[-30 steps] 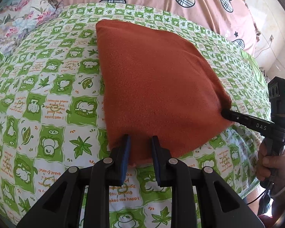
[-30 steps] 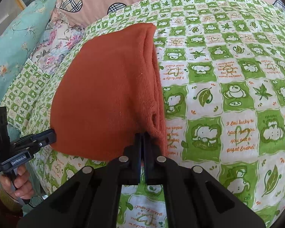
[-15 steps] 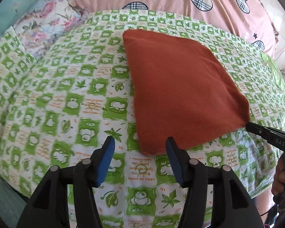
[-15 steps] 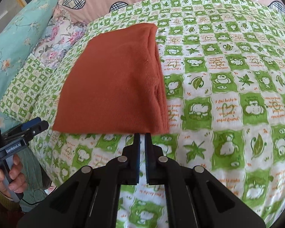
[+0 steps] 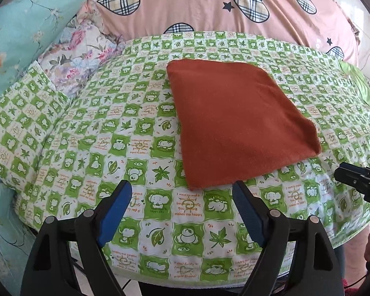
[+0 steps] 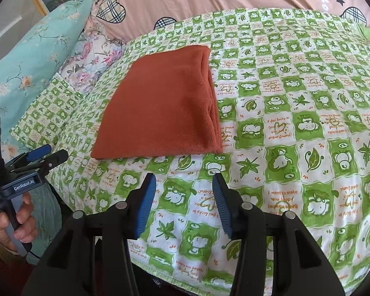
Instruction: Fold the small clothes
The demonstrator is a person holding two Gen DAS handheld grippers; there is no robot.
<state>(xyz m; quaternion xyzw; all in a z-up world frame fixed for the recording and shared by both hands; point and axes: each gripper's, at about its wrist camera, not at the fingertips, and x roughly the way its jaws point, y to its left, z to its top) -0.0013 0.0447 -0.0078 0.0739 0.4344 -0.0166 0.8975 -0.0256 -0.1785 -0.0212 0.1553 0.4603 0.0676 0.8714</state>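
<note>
A rust-orange garment (image 5: pixel 236 123) lies folded into a flat rectangle on the green-and-white patterned sheet (image 5: pixel 111 133). It also shows in the right wrist view (image 6: pixel 165 108), with its layered folded edge on the right side. My left gripper (image 5: pixel 182 197) is open and empty, pulled back just short of the garment's near corner. My right gripper (image 6: pixel 184 190) is open and empty, a little back from the garment's near edge. The left gripper also shows at the left of the right wrist view (image 6: pixel 46 154).
A pink quilt with plaid hearts (image 5: pixel 209 5) is heaped along the far side. A teal floral pillow (image 5: pixel 24 32) and a pale floral pillow (image 5: pixel 81 49) lie at the far left. The bed's near edge (image 6: pixel 209 278) runs below the grippers.
Both grippers have let go of the garment, opened and drawn back toward the bed's near edge. The folded garment stays flat on the sheet.
</note>
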